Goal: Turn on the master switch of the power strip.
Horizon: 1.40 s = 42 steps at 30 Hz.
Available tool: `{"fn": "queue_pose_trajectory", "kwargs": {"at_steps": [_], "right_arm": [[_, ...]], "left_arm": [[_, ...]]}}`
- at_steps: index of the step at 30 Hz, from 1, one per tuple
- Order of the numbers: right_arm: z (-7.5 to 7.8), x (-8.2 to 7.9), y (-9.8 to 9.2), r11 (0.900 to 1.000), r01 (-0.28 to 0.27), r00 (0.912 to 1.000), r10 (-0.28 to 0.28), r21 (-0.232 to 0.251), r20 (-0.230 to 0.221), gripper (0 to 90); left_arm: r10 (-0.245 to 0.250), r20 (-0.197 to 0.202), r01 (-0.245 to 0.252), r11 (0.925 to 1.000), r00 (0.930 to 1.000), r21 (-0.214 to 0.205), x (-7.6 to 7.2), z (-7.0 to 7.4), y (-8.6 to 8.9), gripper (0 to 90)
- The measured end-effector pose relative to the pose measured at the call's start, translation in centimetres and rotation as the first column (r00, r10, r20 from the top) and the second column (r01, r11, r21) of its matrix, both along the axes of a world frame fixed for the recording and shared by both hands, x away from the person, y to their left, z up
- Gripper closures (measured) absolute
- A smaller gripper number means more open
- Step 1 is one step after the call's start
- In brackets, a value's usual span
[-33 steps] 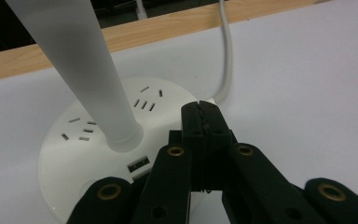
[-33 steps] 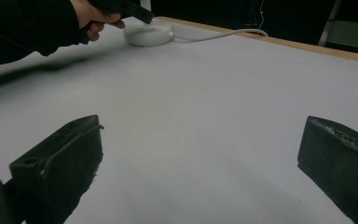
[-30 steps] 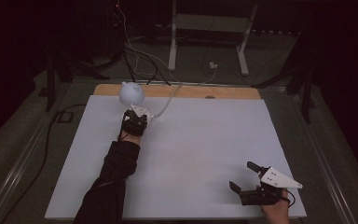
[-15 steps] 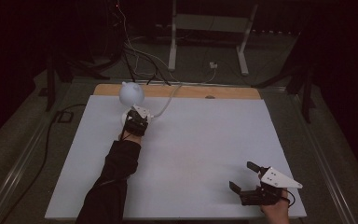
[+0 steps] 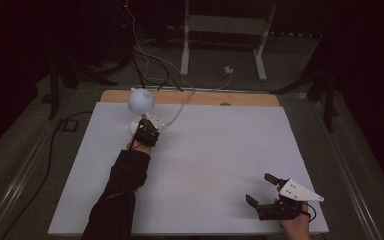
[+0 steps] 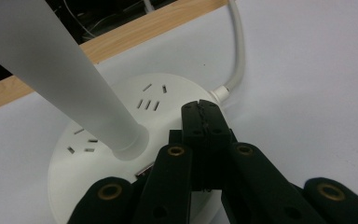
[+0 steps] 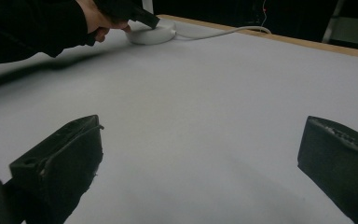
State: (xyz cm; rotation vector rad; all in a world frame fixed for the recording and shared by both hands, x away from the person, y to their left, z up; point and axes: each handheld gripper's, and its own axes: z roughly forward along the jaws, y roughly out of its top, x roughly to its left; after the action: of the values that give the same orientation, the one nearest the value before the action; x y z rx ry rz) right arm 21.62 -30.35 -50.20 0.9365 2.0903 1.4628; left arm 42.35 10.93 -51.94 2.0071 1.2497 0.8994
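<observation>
A white desk lamp stands at the table's far left, with a round globe head [image 5: 141,100], a thick white stem [image 6: 60,70] and a flat round base [image 6: 163,93] that has socket slots in its top. My left gripper [image 5: 147,131] is shut, its jaws pressed together with nothing between them. Its tips [image 6: 204,109] lie over the near edge of the base, close to where the white cable [image 6: 237,56] enters; contact is unclear. My right gripper [image 5: 261,189] stands open over bare table at the near right, its jaws wide apart [image 7: 205,128].
The white table top [image 5: 220,150] ends in a wooden strip [image 5: 190,97] at the far edge. The lamp's cable runs off the back towards the floor. A metal stand [image 5: 220,40] and loose cables lie on the dark floor behind.
</observation>
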Motion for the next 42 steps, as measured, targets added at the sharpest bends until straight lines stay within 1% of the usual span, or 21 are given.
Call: {"fn": "queue_pose_trajectory", "kwargs": {"at_steps": [4,6,7,9,11,13,15,16,19,20,23,24,29,31,33,34,35,36,38,39,42], "right_arm": [[0.0,0.0,0.0,1.0,-0.001,1.0,0.001,0.001,0.001,0.0],[0.0,0.0,0.0,1.0,0.0,1.0,0.0,0.0,-0.001,0.0],[0.0,0.0,0.0,1.0,0.0,1.0,0.0,0.002,-0.003,0.0],[0.0,0.0,0.0,1.0,-0.001,1.0,0.001,0.002,-0.002,0.0],[0.0,0.0,-0.1,1.0,-0.001,1.0,0.001,0.003,-0.002,0.0],[0.0,0.0,-0.1,1.0,0.0,1.0,0.0,0.004,-0.002,0.0],[0.0,0.0,-0.1,1.0,0.0,1.0,0.0,0.003,0.0,0.0],[0.1,0.0,-0.1,1.0,0.0,1.0,0.0,0.004,-0.001,0.0],[0.0,0.0,-0.1,1.0,-0.001,1.0,0.001,0.003,-0.002,0.0],[0.0,0.0,-0.1,1.0,-0.001,1.0,0.001,0.002,-0.002,0.0],[0.1,0.0,0.0,1.0,-0.001,1.0,0.001,0.003,0.0,0.0],[0.1,0.0,0.0,1.0,0.0,1.0,0.0,0.003,0.0,0.0],[0.0,0.1,-0.1,1.0,-0.001,1.0,0.001,0.005,-0.006,0.0],[0.0,0.1,0.0,1.0,-0.004,1.0,0.004,0.002,-0.004,0.0],[0.0,0.1,0.0,1.0,-0.002,1.0,0.002,0.003,-0.006,0.0],[-0.1,0.1,0.0,1.0,-0.002,1.0,0.002,0.003,-0.006,0.0],[-0.1,0.1,0.0,1.0,-0.002,1.0,0.002,0.003,-0.008,0.0],[-0.1,0.1,0.0,1.0,-0.001,1.0,0.001,0.001,-0.009,0.0],[-0.1,0.2,-0.1,1.0,0.0,1.0,0.001,0.003,-0.009,0.0],[-0.1,0.2,-0.1,1.0,0.0,1.0,0.0,0.003,-0.009,0.0],[-0.1,0.2,-0.1,1.0,0.002,0.9999,-0.002,0.005,-0.01,0.0]], "left_arm": [[-0.015,-0.008,0.016,0.9998,0.9998,0.01,0.1,0.1,0.1,90.0],[-0.023,-0.021,0.023,0.9997,0.9995,0.003,0.3,0.2,0.2,90.0],[-0.031,-0.02,0.031,0.9994,0.9993,0.014,0.2,0.2,0.2,90.0],[-0.033,-0.023,0.033,0.9992,0.9992,0.023,0.3,0.2,0.2,90.0],[-0.026,-0.031,0.026,0.9995,0.9992,0.017,0.3,0.2,0.2,90.0],[-0.028,-0.027,0.029,0.9991,0.9992,0.031,0.3,0.1,0.1,90.0],[-0.025,-0.025,0.026,0.9993,0.9994,0.029,0.2,0.1,0.1,90.0],[-0.029,-0.023,0.03,0.9989,0.9993,0.035,0.2,0.1,0.0,90.0],[-0.029,-0.04,0.031,0.9986,0.9988,0.043,0.4,0.3,0.0,90.0],[-0.023,-0.048,0.024,0.9994,0.9986,0.027,0.5,0.3,0.0,90.0],[-0.025,-0.059,0.026,0.9996,0.9979,0.014,0.6,0.4,0.2,90.0],[-0.03,-0.057,0.031,0.9991,0.9979,0.027,0.6,0.3,0.2,90.0],[-0.035,-0.062,0.037,0.9989,0.9974,0.029,0.6,0.4,0.2,90.0],[-0.035,-0.054,0.036,0.9993,0.9979,0.009,0.6,0.3,0.4,90.0],[-0.034,-0.057,0.035,0.9993,0.9978,0.012,0.6,0.4,0.3,90.0],[-0.03,-0.048,0.03,0.9995,0.9984,-0.002,0.5,0.5,0.4,90.0],[-0.03,-0.048,0.029,0.9995,0.9984,-0.007,0.5,0.5,0.4,90.0],[-0.03,-0.031,0.03,0.9995,0.9991,-0.013,0.4,0.5,0.5,90.0],[-0.031,-0.032,0.03,0.9983,0.999,-0.05,0.4,0.5,0.7,90.0],[-0.023,-0.023,0.022,0.9986,0.9995,-0.047,0.3,0.6,0.7,90.0],[-0.026,-0.006,0.026,0.9981,0.9996,-0.056,0.1,1.1,0.9,90.0]]}}
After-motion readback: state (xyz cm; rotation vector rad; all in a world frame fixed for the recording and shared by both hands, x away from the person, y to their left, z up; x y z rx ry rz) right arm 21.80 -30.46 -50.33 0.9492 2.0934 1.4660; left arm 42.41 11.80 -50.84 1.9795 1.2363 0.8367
